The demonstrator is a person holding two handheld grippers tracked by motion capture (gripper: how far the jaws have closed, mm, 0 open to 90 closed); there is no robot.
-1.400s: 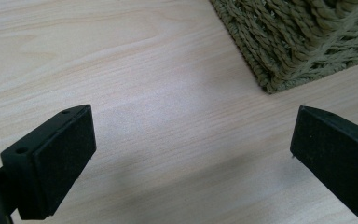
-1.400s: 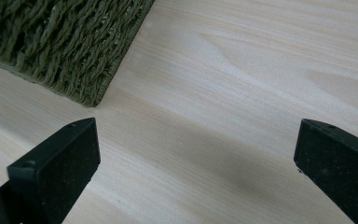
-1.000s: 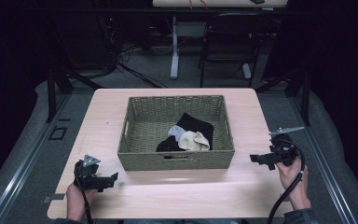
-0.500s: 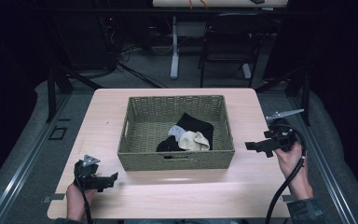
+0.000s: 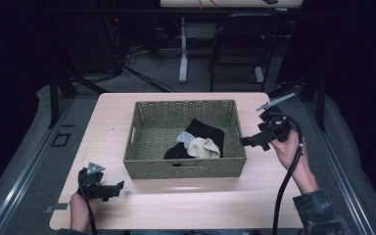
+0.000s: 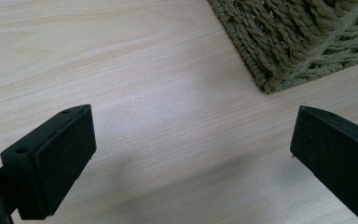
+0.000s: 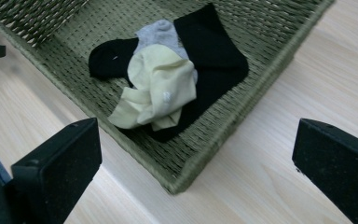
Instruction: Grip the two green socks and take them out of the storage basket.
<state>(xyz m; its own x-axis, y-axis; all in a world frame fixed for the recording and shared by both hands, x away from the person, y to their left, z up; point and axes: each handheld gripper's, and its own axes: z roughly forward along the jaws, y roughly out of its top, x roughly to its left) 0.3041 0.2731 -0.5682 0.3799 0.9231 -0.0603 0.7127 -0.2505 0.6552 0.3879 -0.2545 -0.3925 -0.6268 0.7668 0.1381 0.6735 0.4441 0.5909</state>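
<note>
On the pale wooden worktop (image 5: 176,205) stood a woven basket (image 5: 152,122), and inside it, toward its near right part, lay a small heap of socks: a cream sock (image 7: 161,88) on top, a grey sock (image 7: 161,35) partly under it, and black socks (image 7: 214,46) spread beneath and to the sides. We held the right gripper (image 5: 248,141) just outside the basket's right wall, raised above the worktop and pointed toward the heap; in the right gripper view its jaws stood spread wide with nothing between them, the basket's corner and the socks framed between them. We kept the left gripper (image 5: 119,185) low at the near left of the worktop, just short of the basket's near left corner, its jaws likewise spread wide and empty over bare wood in the left gripper view.
</note>
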